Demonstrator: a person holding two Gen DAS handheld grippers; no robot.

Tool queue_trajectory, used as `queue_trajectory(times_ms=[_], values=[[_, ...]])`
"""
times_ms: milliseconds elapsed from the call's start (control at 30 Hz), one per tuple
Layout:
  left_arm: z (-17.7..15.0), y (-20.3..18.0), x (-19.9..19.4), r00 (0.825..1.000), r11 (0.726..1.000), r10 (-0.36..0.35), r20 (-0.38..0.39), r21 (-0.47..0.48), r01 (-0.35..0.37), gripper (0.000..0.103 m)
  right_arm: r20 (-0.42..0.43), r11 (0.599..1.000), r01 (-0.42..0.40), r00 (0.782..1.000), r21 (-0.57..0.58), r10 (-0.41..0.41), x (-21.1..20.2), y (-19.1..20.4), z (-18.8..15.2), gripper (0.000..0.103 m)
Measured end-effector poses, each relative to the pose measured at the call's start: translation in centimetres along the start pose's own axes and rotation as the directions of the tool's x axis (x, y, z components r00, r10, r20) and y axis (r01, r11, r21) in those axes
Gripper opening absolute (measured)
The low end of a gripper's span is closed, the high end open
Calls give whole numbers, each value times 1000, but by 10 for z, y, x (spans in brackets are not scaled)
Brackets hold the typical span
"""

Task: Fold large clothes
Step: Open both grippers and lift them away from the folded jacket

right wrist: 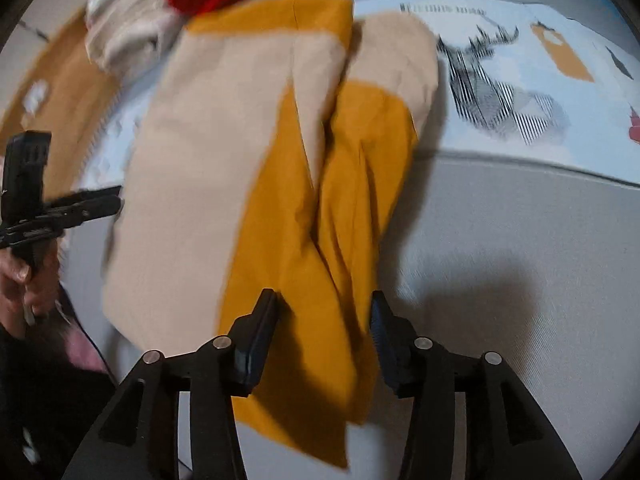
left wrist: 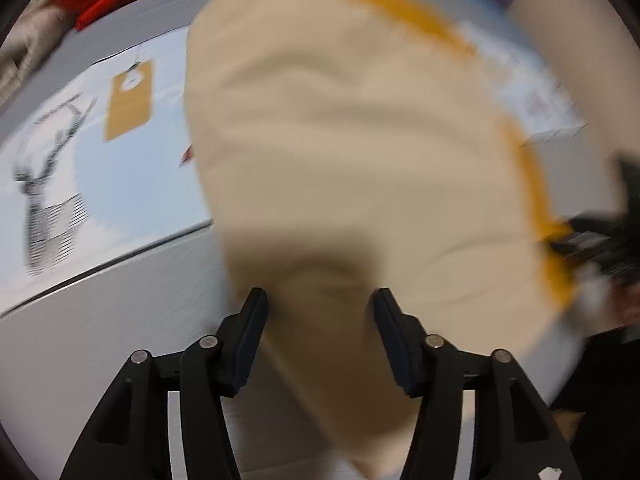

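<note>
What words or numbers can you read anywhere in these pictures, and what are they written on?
None can be read.
Dark row of marks on the printed sheet, above the striped deer picture: too blurred to read.
Orange tag drawing on that sheet: a white spot, no clear writing.
Reddish marks on white paper behind the beige and mustard garment: too blurred to read.

No text or label is sharp enough to read.
</note>
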State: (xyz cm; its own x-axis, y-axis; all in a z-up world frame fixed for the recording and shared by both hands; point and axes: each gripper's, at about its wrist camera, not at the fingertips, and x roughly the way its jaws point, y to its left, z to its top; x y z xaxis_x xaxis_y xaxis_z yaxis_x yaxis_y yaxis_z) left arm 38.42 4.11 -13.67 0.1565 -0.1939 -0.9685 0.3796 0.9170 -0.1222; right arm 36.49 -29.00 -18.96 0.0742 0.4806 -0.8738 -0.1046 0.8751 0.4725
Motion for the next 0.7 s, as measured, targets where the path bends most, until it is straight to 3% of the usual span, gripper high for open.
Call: queue_trajectory(times_ms=[100,167,233,300,400,467,500,567,633,667,700], values=[[-2,-1,-23,998,998,-40,42,-47,42,49,37,1000,15,999,2,-15,-15,5,-7,50],[-9,-12,-38,993,997,-78,87,-9,79,49,43,1000,3,999,-10,-2,-22,9,-13,50],[-20,-22,-30,995,996,-90,48,24,89,51,13,999,6,1000,-38,-6,-20,14,-19,51],[-34,-26,-8,1000,999,4,-17,37,-3,64,-36,994,85,996,-67,-87,-10,10,-29,51],[-42,-26,-24,998,998,40,45,-51,-38,70,-104,984,170,979,-57,-176,-2,5,-40,51],[-48,-31,-46,990,992,102,98,-91,-93,70,-53,976,213,975,-54,-216,-17,10,-45,51],[-54,-36,-64,977,985,145,153,-119,-128,71,12,966,253,967,-52,-253,-33,15,-48,51],[-72,-45,-97,950,975,184,251,-171,-144,83,149,948,317,940,-39,-308,-67,28,-55,51],[-97,-56,-130,903,964,225,365,-219,-152,91,313,941,338,896,-22,-314,-108,51,-72,56],[-109,-62,-143,881,960,243,407,-232,-158,95,377,938,346,871,-18,-314,-123,63,-83,59],[-123,-71,-153,856,956,261,446,-240,-166,97,440,934,358,840,-11,-317,-139,74,-95,76]])
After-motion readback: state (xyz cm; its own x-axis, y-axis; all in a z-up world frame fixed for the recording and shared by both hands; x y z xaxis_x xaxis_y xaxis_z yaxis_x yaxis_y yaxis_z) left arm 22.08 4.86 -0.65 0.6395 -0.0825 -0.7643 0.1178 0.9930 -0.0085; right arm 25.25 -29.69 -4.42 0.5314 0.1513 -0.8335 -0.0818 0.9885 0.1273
